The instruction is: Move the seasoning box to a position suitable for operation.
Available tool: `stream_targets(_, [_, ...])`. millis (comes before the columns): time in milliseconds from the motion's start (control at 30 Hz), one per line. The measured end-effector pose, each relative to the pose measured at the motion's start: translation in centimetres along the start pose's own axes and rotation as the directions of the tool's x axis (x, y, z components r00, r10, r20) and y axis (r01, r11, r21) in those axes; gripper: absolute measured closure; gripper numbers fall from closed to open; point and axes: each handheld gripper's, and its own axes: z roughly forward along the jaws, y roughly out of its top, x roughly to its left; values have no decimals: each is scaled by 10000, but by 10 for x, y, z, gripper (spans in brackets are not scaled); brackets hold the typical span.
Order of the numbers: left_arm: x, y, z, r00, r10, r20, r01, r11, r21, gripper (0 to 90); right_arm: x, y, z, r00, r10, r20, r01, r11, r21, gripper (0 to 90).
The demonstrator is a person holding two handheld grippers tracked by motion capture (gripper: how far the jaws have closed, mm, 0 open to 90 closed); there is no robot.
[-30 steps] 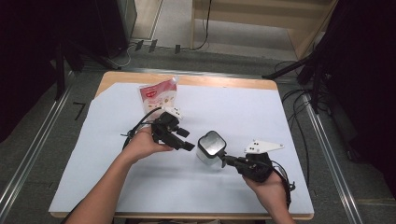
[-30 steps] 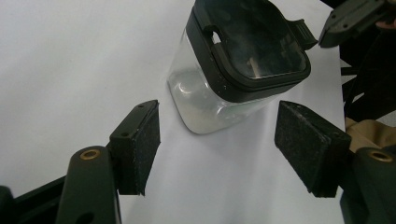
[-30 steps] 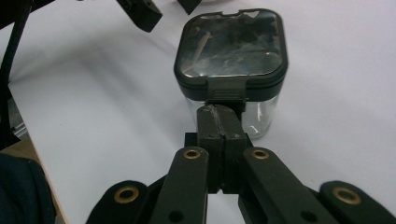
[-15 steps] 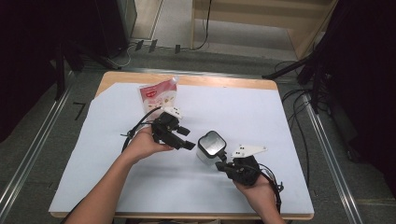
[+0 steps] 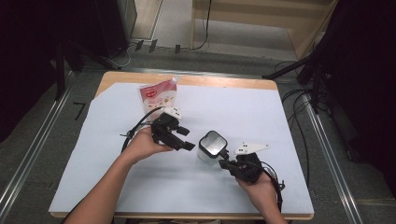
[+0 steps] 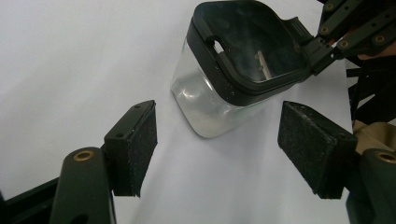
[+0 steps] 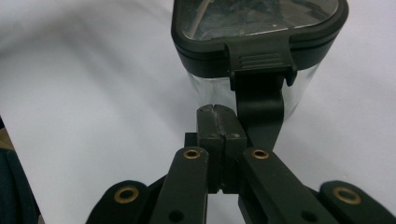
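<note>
Sitting near the middle of the desk (image 5: 289,121), on its pale blue-white cover, is a clear container (image 5: 208,151) with a dark lid (image 6: 252,51); it is standing upright, its transparent body showing below the black rim. A black latch tab (image 7: 258,100) is hanging down from the lid's edge on the side facing the person's right.

The right hand-held gripper (image 7: 218,122) is lying just beside that tab, its jaws clenched flat against each other with nothing showing between them. In the right gripper view the closed tips are sitting immediately left of the hanging latch, close enough that I cannot tell whether they are touching it. In the high view this gripper is coming in low from the right, held in the person's right hand (image 5: 259,186), with its grey three-cornered plate (image 5: 252,148) pointing right.

The left hand-held gripper (image 6: 219,140) is released, its padded jaws standing wide apart and empty. It is hovering just left of the container, aimed at it, with the container lying beyond the gap between the pads. The person's left hand (image 5: 144,143) is gripping it.

Farther back, near the desk's far left edge, a red-and-white pouch (image 5: 159,94) is lying flat, well apart from the container.
</note>
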Motion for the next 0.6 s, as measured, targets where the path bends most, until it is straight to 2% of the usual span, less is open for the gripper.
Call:
stream_targets(133, [1, -1, -3, 10000, -79, -45, 79, 9998, -193, 311, -8, 0, -2, 9998, 156, 106, -155, 9999, -48, 900])
stream_targets(267, [2, -1, -4, 9997, -43, -238, 39, 9999, -163, 324, -19, 0, -5, 9985, 483, 246, -479, 9987, -158, 900])
stream_targets(467, [1, -3, -7, 9997, -13, -247, 8, 9998, -213, 335, -26, 1, -6, 9977, 579, 347, -571, 9981, -240, 900])
stream_targets(600, [1, -5, -8, 9993, -131, -355, 122, 9996, -247, 342, -32, 3, -8, 9972, 613, 418, -600, 9977, -318, 900])
